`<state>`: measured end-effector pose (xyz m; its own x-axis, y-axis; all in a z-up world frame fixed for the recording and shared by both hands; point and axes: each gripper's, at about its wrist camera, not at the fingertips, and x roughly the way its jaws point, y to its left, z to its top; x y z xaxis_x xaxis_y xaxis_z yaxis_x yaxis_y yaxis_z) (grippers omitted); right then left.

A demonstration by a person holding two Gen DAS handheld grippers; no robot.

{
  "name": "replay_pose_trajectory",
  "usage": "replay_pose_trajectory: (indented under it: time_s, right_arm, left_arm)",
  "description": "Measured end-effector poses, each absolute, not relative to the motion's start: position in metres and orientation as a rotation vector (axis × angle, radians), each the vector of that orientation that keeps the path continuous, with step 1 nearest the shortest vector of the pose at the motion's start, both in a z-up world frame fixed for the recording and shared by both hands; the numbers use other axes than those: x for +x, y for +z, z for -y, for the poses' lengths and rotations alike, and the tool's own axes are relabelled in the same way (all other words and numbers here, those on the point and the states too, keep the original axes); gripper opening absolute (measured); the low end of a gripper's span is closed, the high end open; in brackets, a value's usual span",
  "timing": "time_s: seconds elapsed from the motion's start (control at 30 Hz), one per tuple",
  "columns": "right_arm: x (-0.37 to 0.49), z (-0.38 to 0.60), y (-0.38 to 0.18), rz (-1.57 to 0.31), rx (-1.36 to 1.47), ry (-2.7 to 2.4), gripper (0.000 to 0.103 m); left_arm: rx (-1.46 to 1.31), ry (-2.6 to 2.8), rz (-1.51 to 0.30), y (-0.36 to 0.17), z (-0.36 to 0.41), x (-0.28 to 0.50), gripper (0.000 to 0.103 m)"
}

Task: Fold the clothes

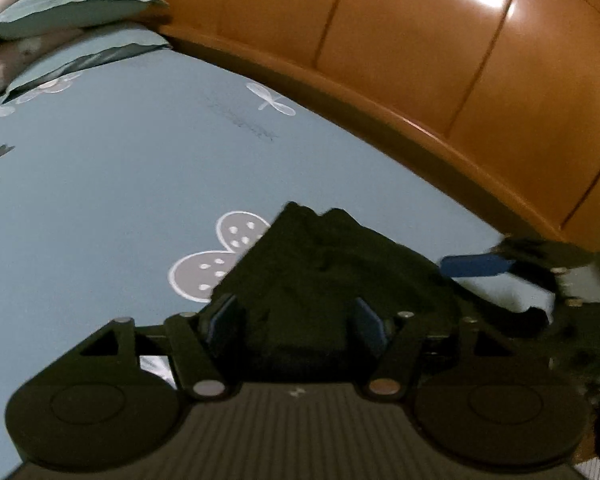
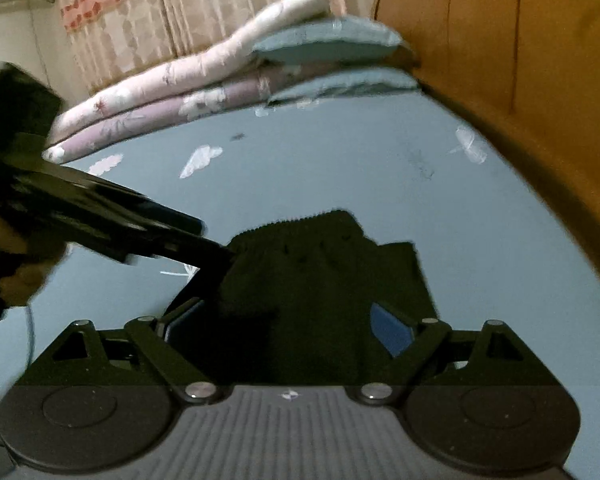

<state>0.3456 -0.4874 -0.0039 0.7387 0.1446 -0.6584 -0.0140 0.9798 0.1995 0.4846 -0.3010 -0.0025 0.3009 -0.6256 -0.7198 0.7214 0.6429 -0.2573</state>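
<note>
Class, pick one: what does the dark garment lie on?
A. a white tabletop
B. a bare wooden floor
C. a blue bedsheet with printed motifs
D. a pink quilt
C: in both wrist views the dark garment lies on the blue bedsheet, whose pale printed motifs show around it.

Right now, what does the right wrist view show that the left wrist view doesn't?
Only the right wrist view: the curtain, the folded pink quilts, and the hand carrying the left claw. Only the left wrist view: the right claw's blue pad at the garment's edge. Both: the dark garment on the blue sheet, the pillows and wooden headboard.
</note>
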Motion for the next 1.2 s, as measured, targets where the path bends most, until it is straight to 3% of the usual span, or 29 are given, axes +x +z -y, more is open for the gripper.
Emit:
replay_pose_trajectory:
  time_s: [0.13,0.4,0.57,0.83,1.1,1.2]
  right_arm:
    - [0.365,0.490,-0.034,-0.822,0.190,0.049,0.096]
    - [0.366,0.464,0.013,-0.746,0.108,0.073,0.101]
    - [0.395,0.467,-0.023,-0.856,0.133,0.020,0.101]
    - [0.347,0.431,0.018,-0.776,0.092,0.050,0.103]
    - [0.338,0.399,-0.022,-0.910,0.000,0.036,0.103]
    - [0.328,0.404,-0.010,-0.903,0.048,0.000,0.103]
  left_arm:
    - [0.139,-0.854,-0.913,-0.002,0.281,0.483,0.065]
    - [0.181,-0.795,-0.904,-0.002,0.229,0.458,0.068]
    - [0.203,-0.737,-0.950,-0.009,0.190,0.439,0.069]
    - [0.220,-0.660,-0.940,0.002,0.143,0.415,0.073]
    - [0.197,-0.688,-0.957,-0.014,0.142,0.395,0.073]
    - [0.167,-0.689,-0.949,-0.014,0.139,0.391,0.073]
